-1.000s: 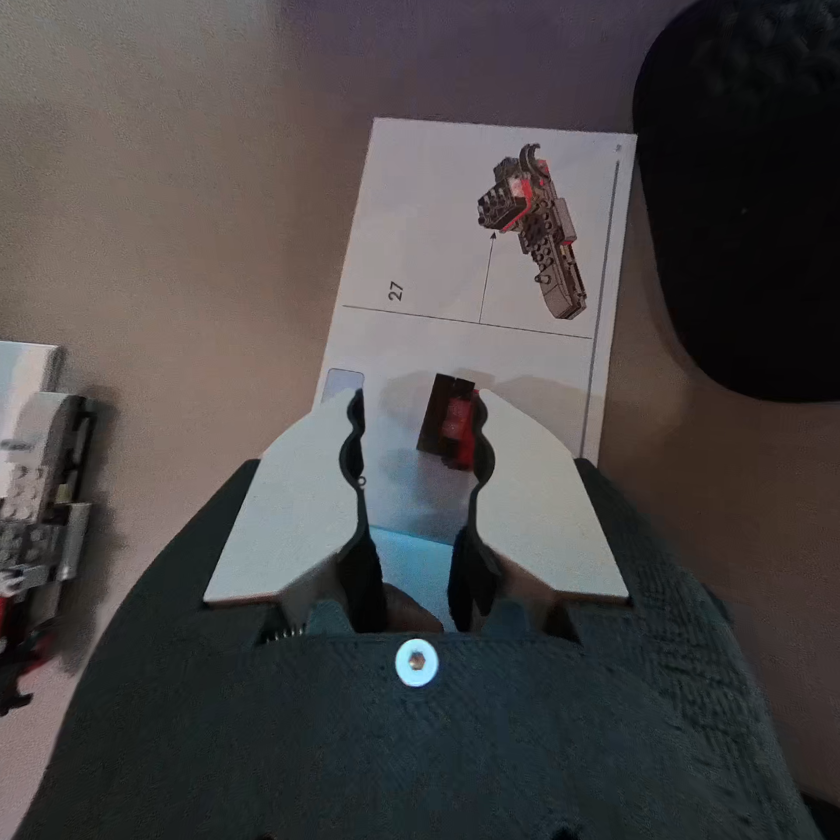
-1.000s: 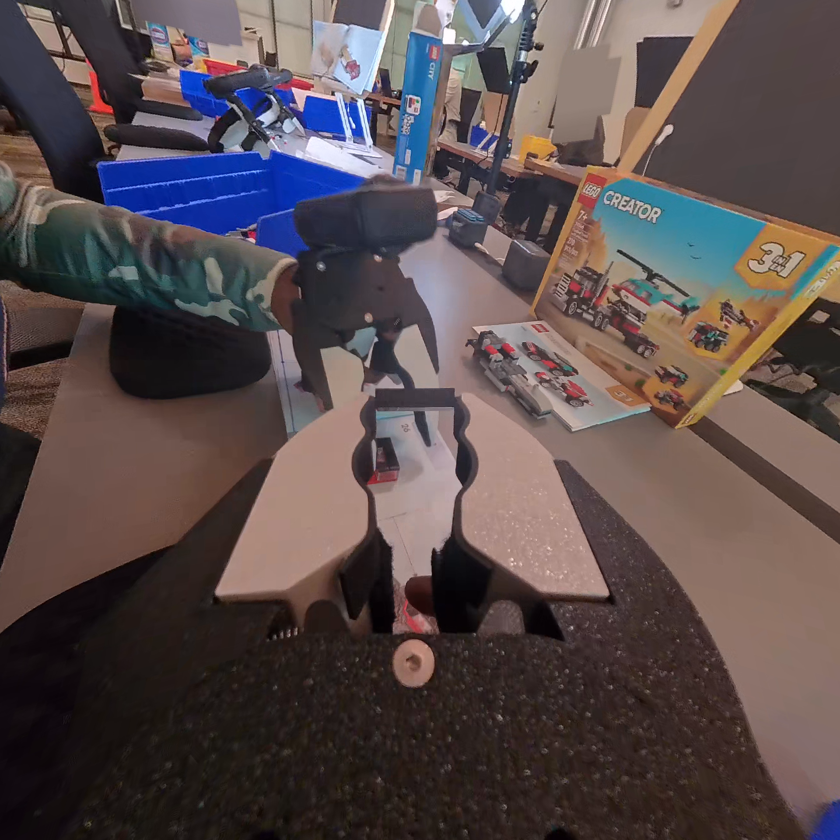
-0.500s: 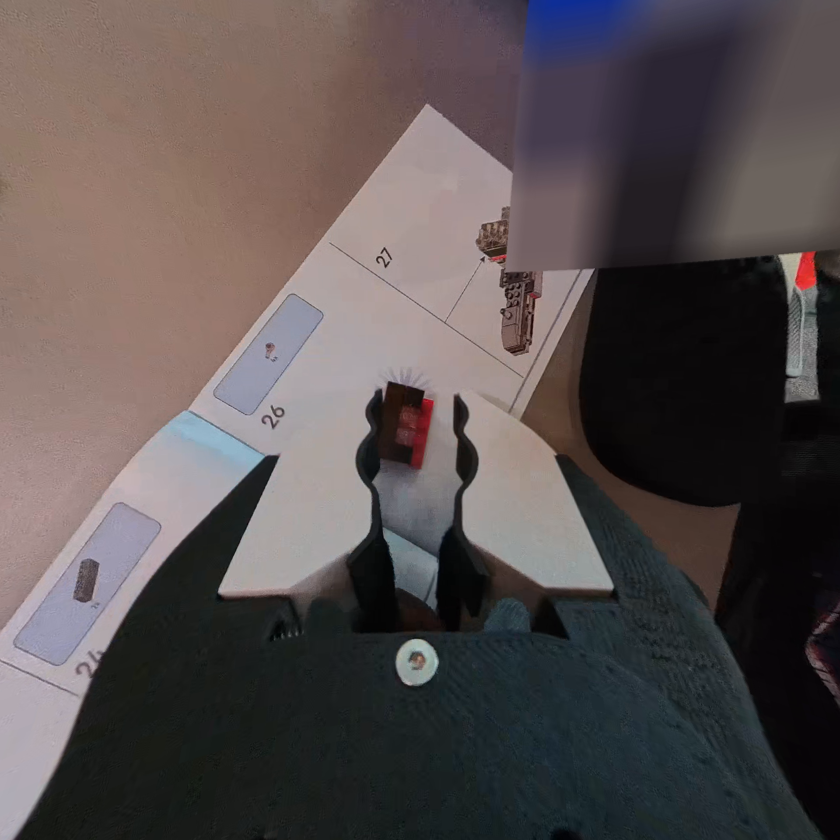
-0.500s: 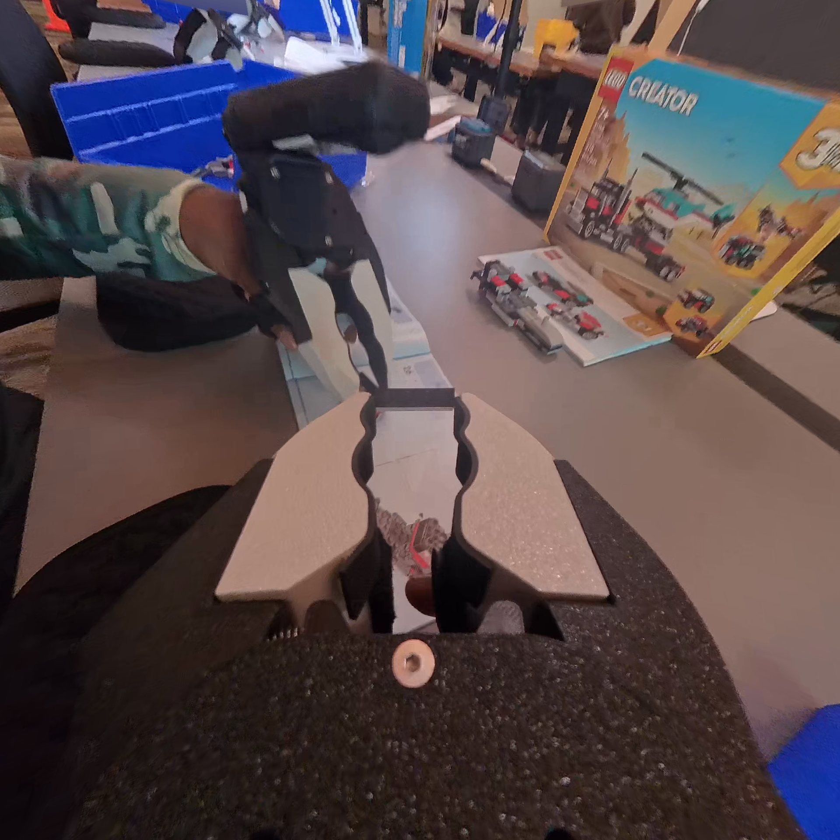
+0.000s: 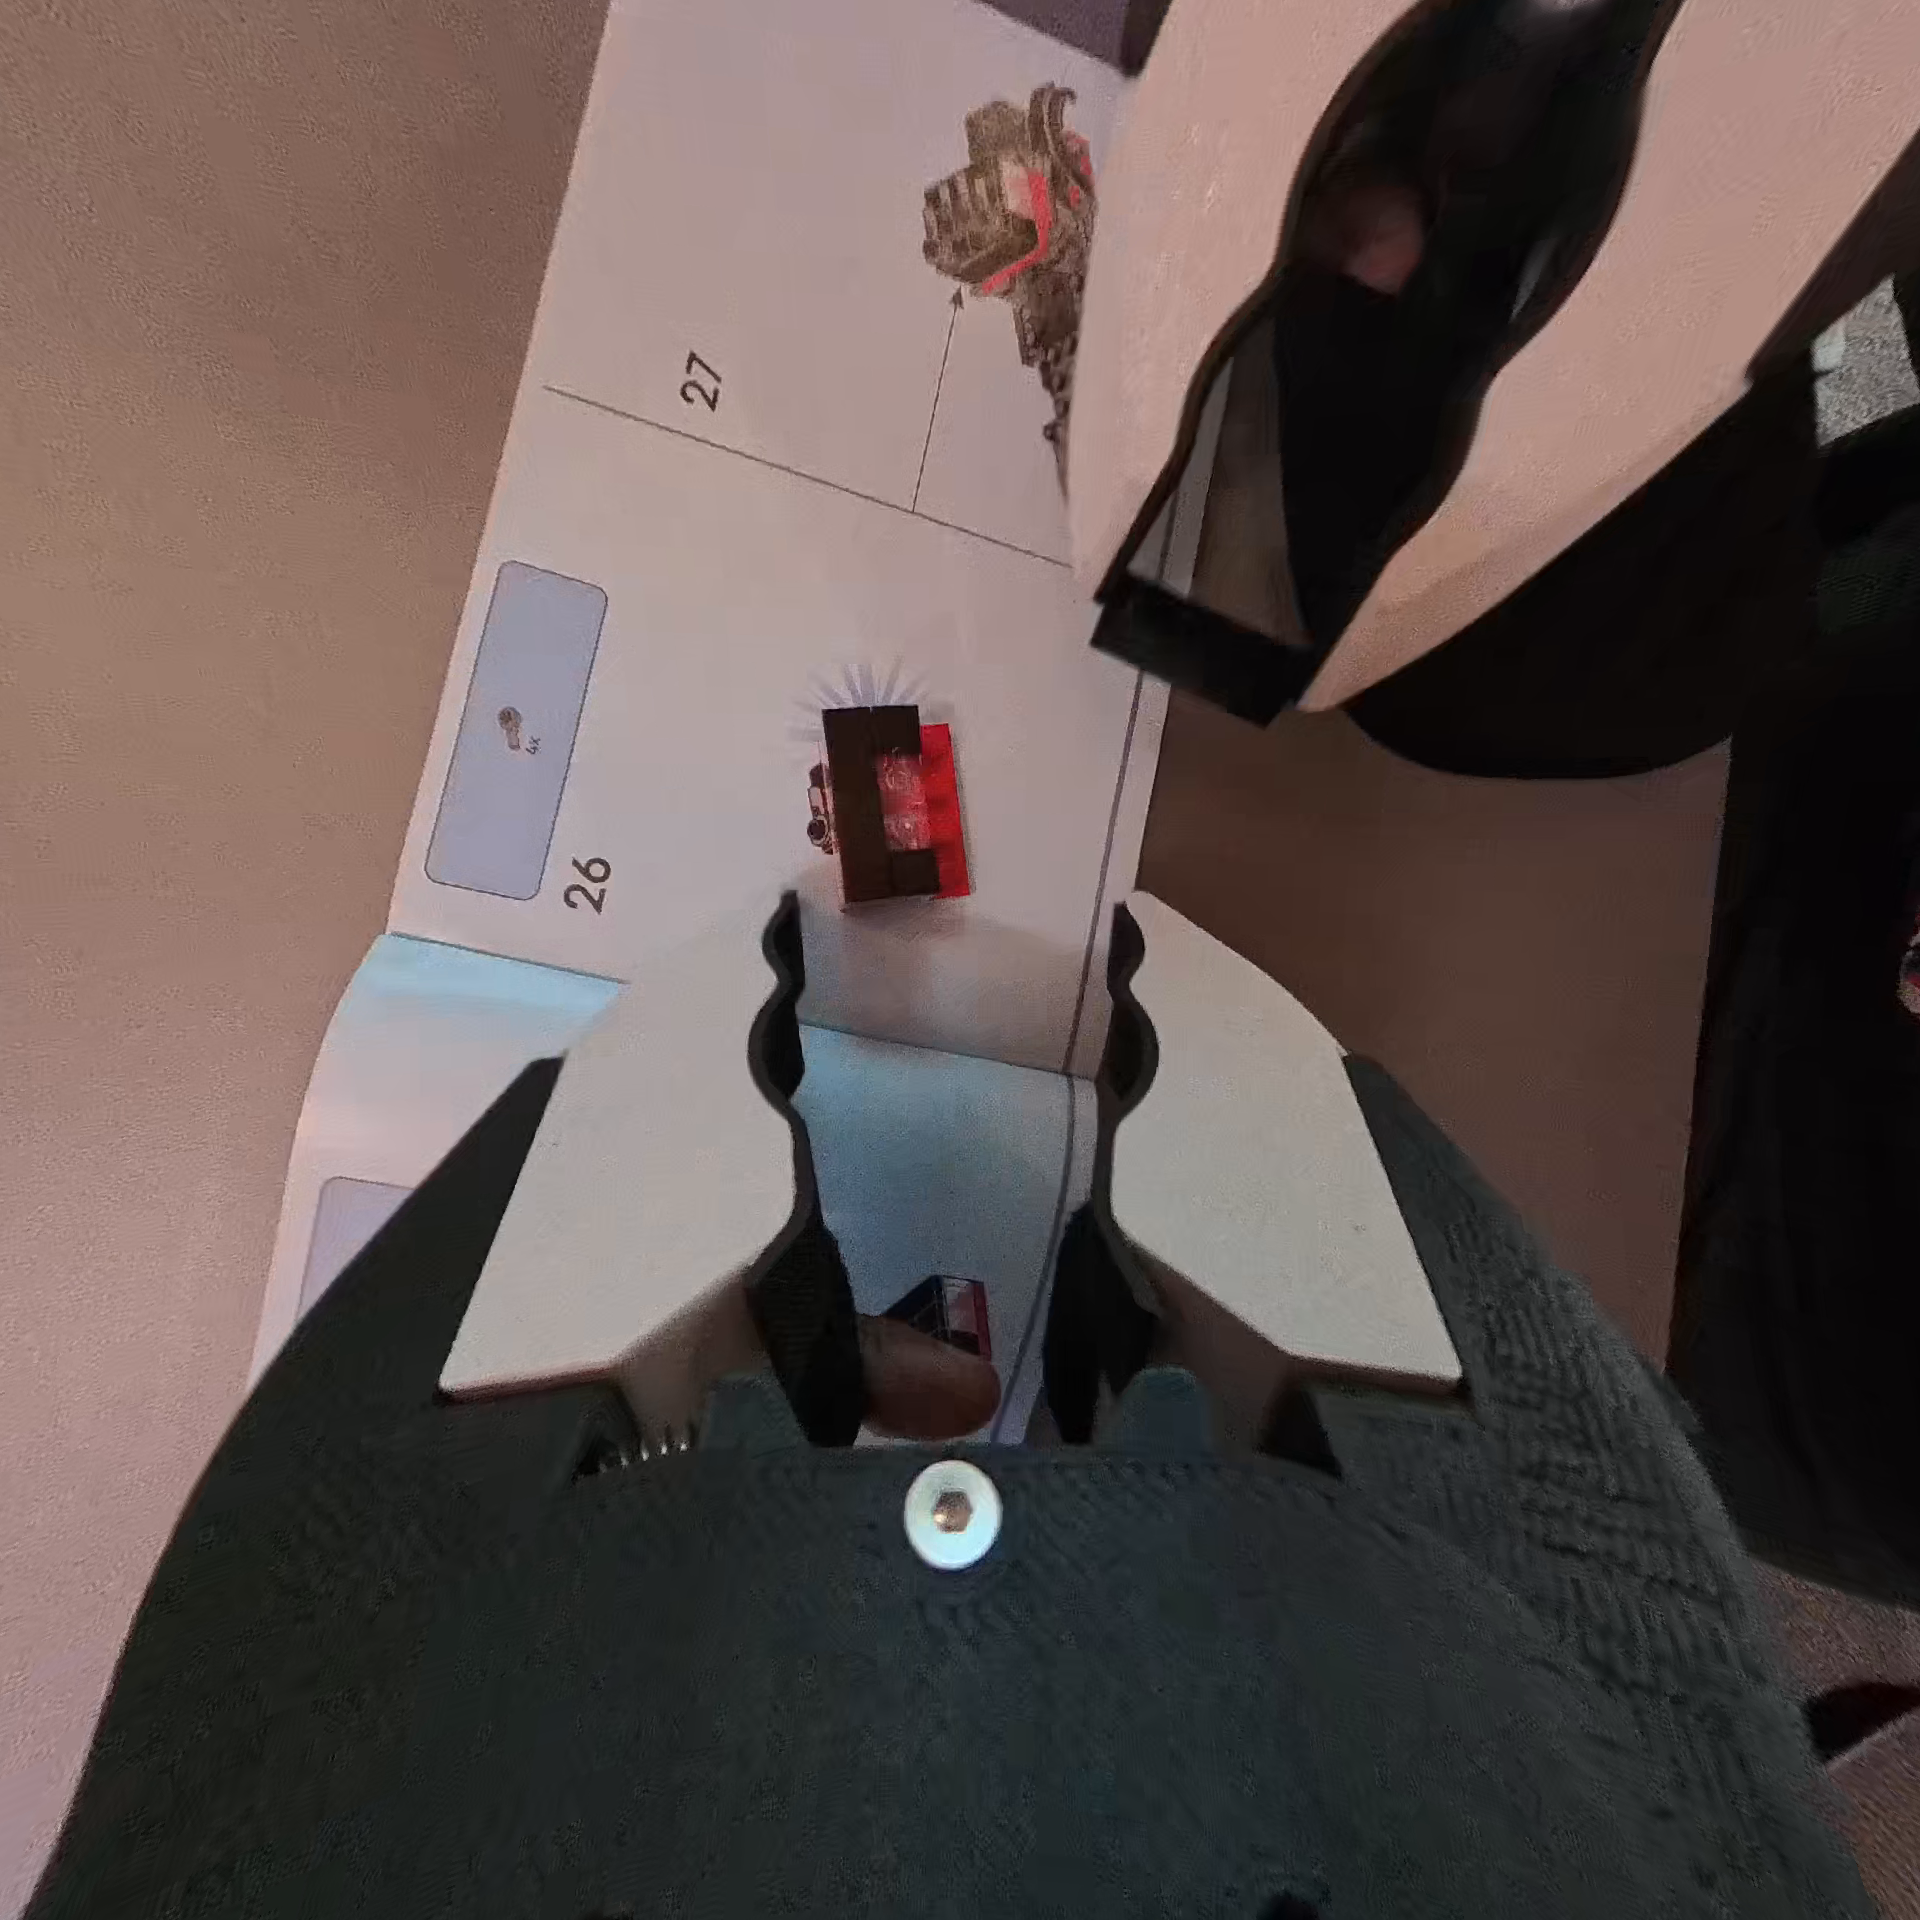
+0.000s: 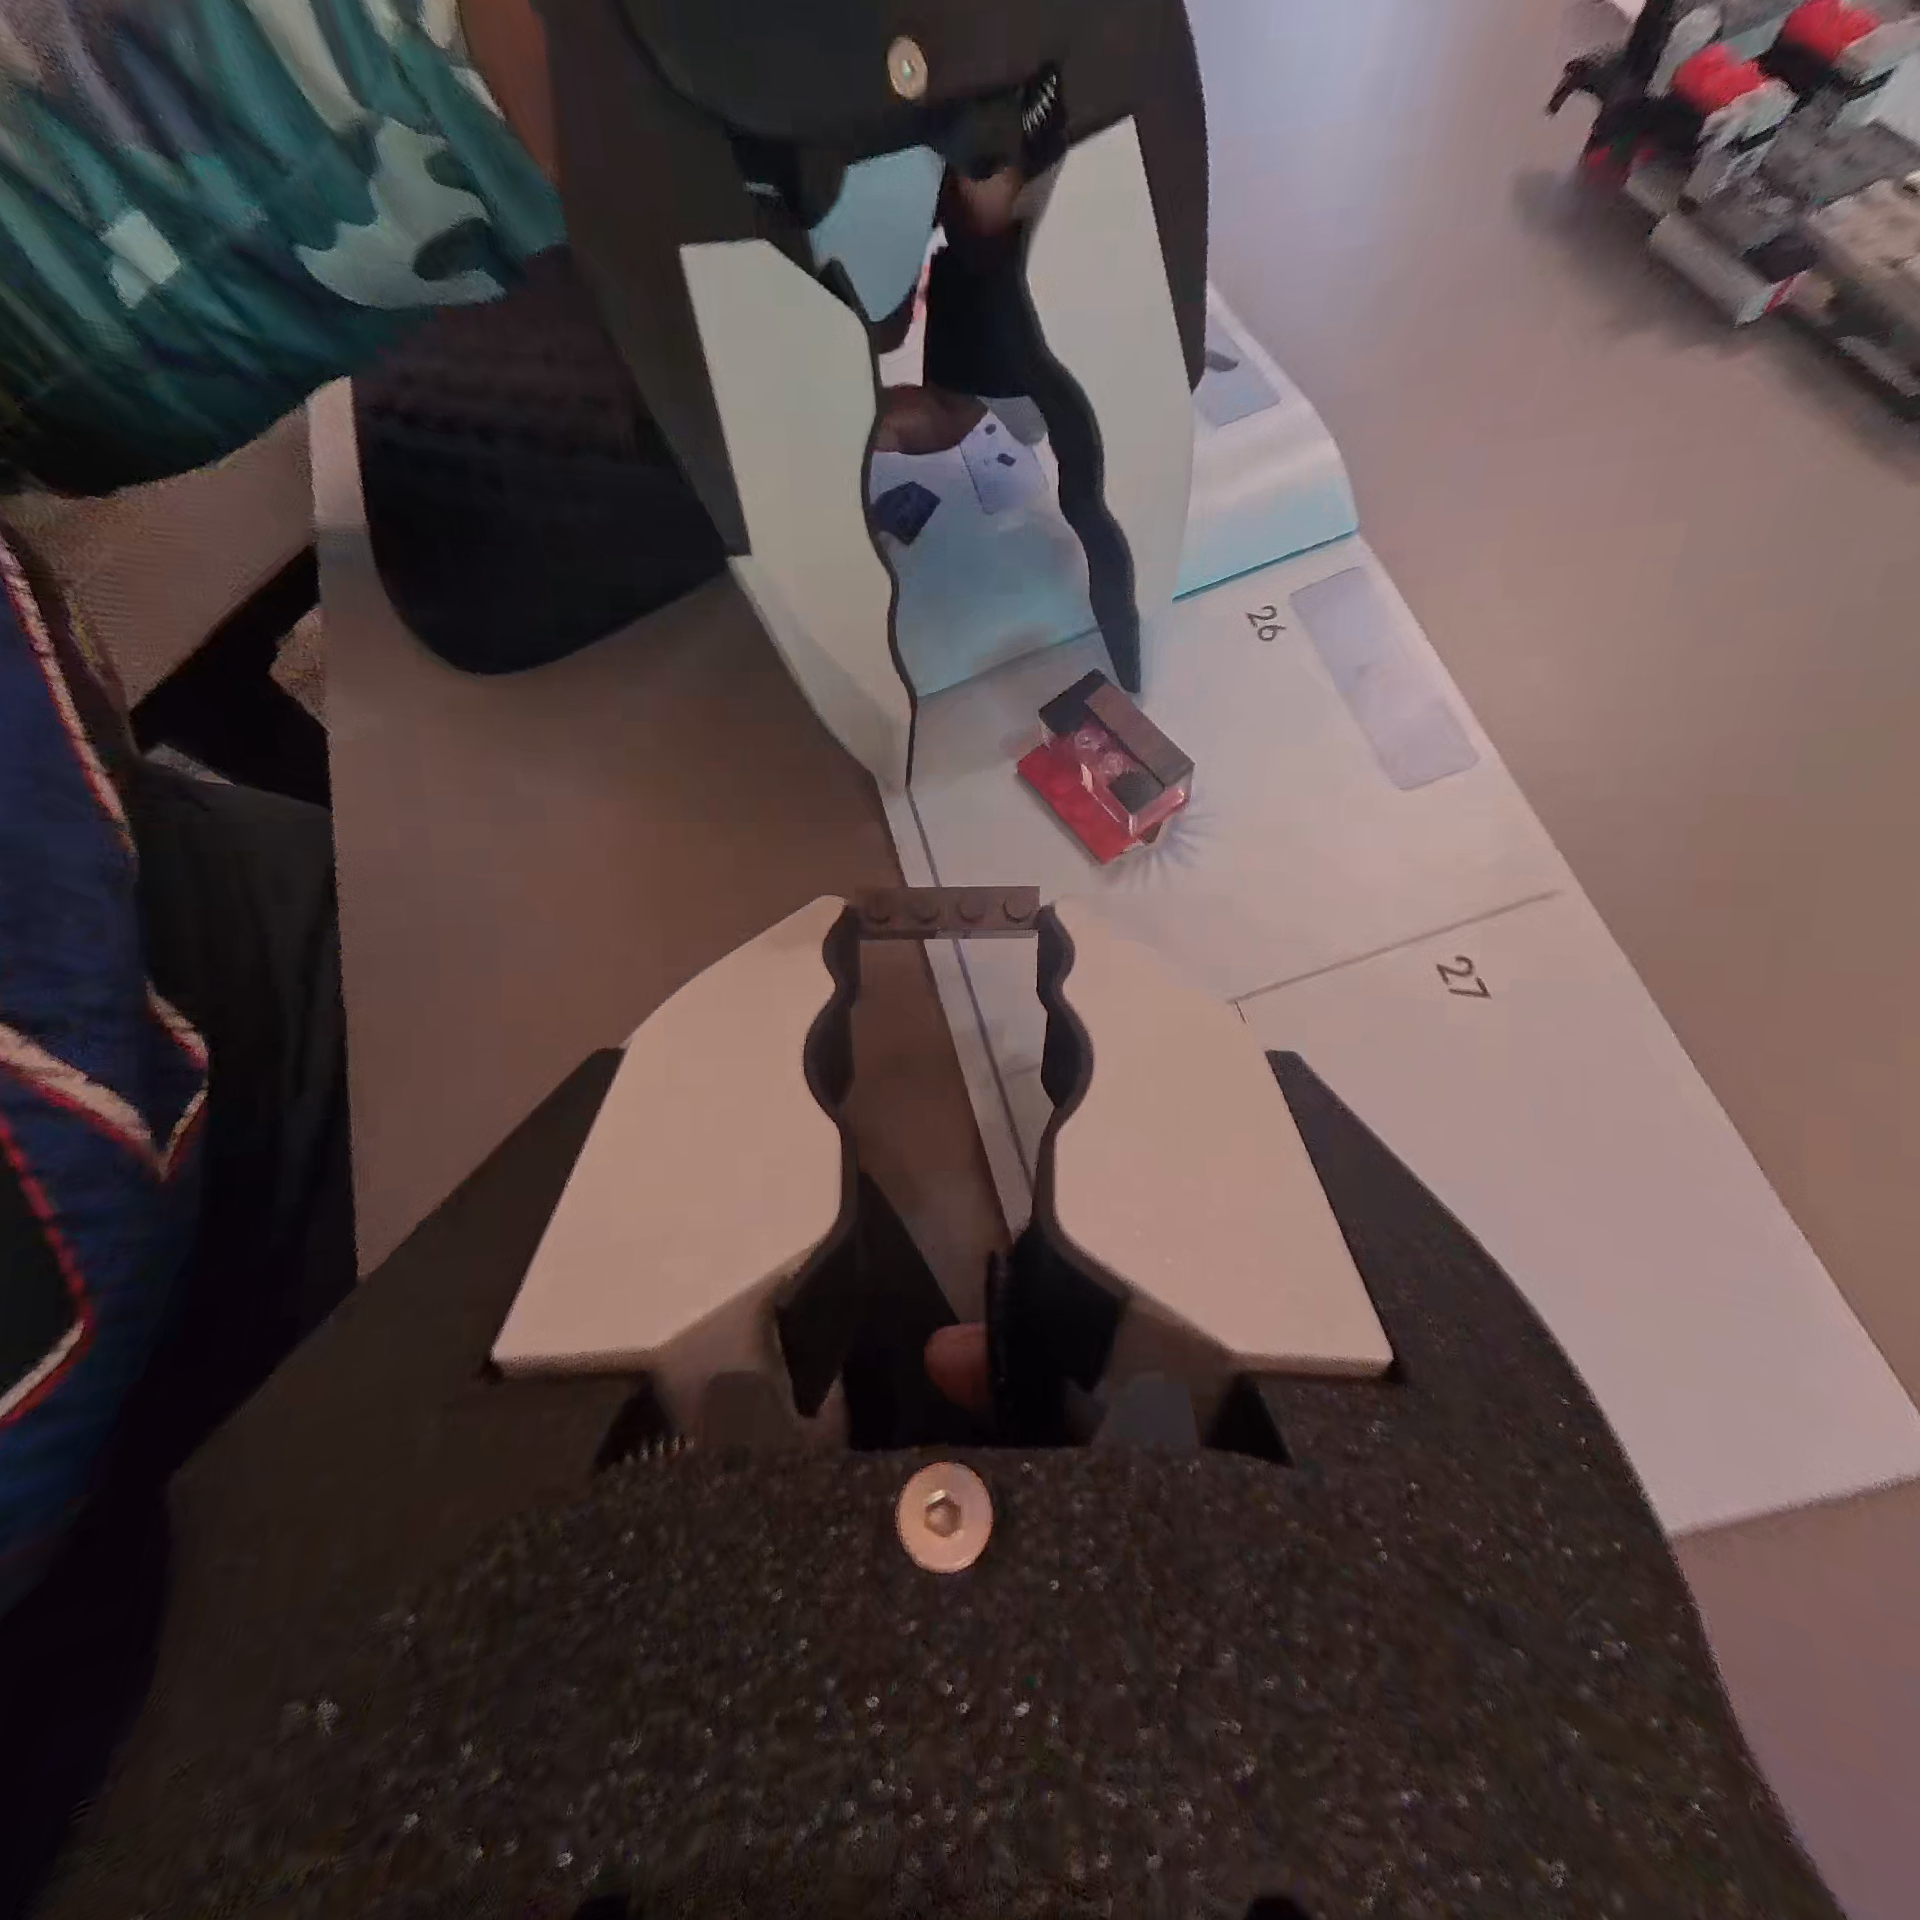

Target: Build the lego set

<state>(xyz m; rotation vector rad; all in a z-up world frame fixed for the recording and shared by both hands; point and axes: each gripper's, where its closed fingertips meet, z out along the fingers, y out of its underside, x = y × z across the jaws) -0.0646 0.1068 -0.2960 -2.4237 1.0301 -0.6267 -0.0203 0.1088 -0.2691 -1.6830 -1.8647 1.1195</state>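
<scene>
A small red and black lego assembly lies on the open instruction booklet. My left gripper is open and empty, its tips just short of the assembly. My right gripper is shut on a thin black lego plate held crosswise between its fingertips. In the left wrist view the right gripper hangs above and to the right of the assembly with the plate. In the right wrist view the assembly lies beyond the plate, and the left gripper stands over it.
A partly built grey, red and black lego model sits at the far right of the table. A black rounded object rests left of the booklet. A person's camouflage sleeve reaches in from the left.
The left gripper opened wider and drew back, leaving the assembly on the booklet. The right gripper tipped down and moved in close with the plate.
</scene>
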